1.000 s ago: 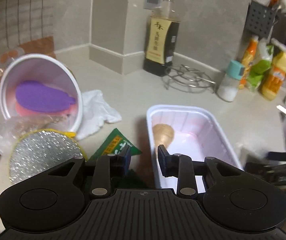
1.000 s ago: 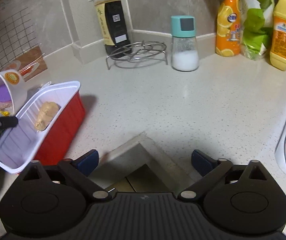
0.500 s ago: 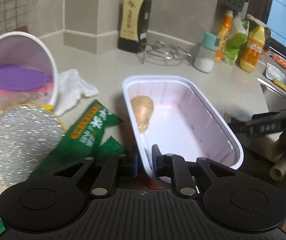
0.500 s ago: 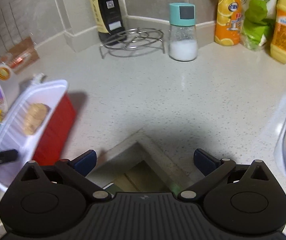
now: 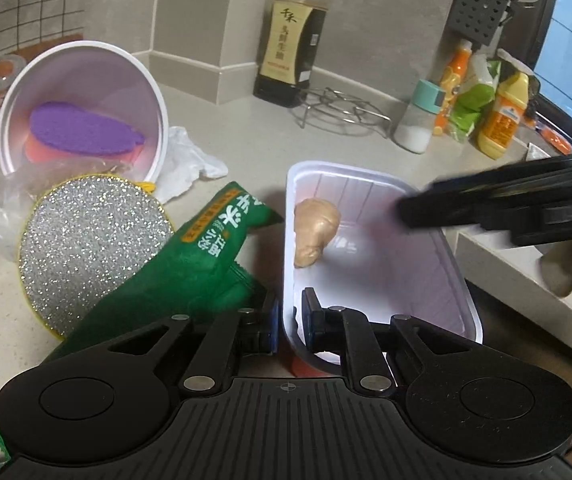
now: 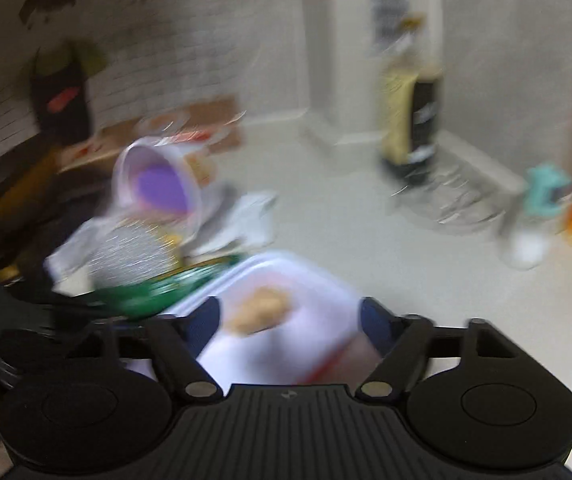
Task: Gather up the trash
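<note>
A white tray with a red outside (image 5: pixel 366 178) holds a piece of ginger (image 5: pixel 314 228) on the counter. My left gripper (image 5: pixel 290 320) has its jaws closing on the tray's near wall, one pad inside and one outside, both pressing it. A green wrapper (image 5: pixel 205 256) lies against the tray's left side. My right gripper (image 6: pixel 290 320) hovers above the tray (image 6: pixel 318 280); its jaws are closing, and the ginger (image 6: pixel 259 314) shows between them untouched. That view is blurred. Its fingers (image 5: pixel 486 200) reach in from the right over the tray's far rim.
A tipped white cup (image 5: pixel 81 108) with a purple piece inside, a silver scouring pad (image 5: pixel 93 248) and crumpled white plastic (image 5: pixel 189 160) lie left of the tray. At the back stand a soy bottle (image 5: pixel 292 40), wire trivet (image 5: pixel 342 112), salt shaker (image 5: pixel 418 120) and yellow bottle (image 5: pixel 502 120).
My left gripper moved onto the tray's near wall and closed on it. My right gripper swung left from the bare counter to above the tray, and its jaws narrowed.
</note>
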Demonstrator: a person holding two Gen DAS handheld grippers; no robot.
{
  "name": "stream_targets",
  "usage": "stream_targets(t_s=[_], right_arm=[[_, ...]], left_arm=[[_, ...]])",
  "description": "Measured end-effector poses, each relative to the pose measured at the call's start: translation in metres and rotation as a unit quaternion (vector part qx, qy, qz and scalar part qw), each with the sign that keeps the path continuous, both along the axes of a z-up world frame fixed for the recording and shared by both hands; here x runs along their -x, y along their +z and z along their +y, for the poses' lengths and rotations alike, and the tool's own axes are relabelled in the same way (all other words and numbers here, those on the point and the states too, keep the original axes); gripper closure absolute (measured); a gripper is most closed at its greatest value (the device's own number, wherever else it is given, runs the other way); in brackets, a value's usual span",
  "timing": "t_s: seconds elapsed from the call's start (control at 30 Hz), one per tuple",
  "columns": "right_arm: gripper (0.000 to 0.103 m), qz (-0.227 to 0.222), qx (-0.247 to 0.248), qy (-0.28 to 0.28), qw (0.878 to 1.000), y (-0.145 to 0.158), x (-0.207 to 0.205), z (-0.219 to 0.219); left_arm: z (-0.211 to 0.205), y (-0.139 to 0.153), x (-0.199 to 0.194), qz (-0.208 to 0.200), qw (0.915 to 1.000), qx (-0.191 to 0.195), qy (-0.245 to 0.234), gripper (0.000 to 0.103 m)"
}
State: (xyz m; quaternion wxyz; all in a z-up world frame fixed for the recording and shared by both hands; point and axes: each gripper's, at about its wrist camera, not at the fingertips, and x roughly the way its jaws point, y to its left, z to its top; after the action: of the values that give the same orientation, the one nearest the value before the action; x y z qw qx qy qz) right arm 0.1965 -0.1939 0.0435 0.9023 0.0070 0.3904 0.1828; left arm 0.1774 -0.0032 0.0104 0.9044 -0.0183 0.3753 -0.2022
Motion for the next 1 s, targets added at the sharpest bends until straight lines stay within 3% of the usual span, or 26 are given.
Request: stream_targets(t_s=[0.03, 0.13, 0.43, 0.6, 0.83, 1.0], right_arm=[[0.053, 0.028, -0.004, 0.001, 1.0, -0.004, -0.008, 0.006], [0.056, 0.091, -0.012, -0.018, 0.996, -0.022, -0.038, 0.021], [0.06, 0.111, 0.023, -0.039, 0.993, -0.049, -0.073, 0.048], [0.06, 0.125, 0.039, -0.021, 0.991, -0.043, -0.062, 0.049], [0.055, 0.122, 0.053, -0.025, 0.991, -0.046, -0.058, 0.053], [0.058, 0.114, 0.065, -0.012, 0.991, -0.044, -0.049, 0.062]], left_arm=[[-0.001, 0.0, 0.0, 0.0, 1.0, -0.001, -0.003, 0.087], [0.0, 0.0, 0.001, 0.001, 0.9999, -0.002, -0.012, 0.087], [0.01, 0.0, 0.005, 0.0, 0.9997, -0.006, -0.023, 0.087], [0.012, -0.012, -0.001, 0.026, 0.9994, -0.005, -0.023, 0.088], [0.01, -0.012, -0.002, 0.026, 0.9994, -0.003, -0.023, 0.088], [0.017, -0.013, -0.003, 0.038, 0.9989, 0.027, -0.011, 0.089]])
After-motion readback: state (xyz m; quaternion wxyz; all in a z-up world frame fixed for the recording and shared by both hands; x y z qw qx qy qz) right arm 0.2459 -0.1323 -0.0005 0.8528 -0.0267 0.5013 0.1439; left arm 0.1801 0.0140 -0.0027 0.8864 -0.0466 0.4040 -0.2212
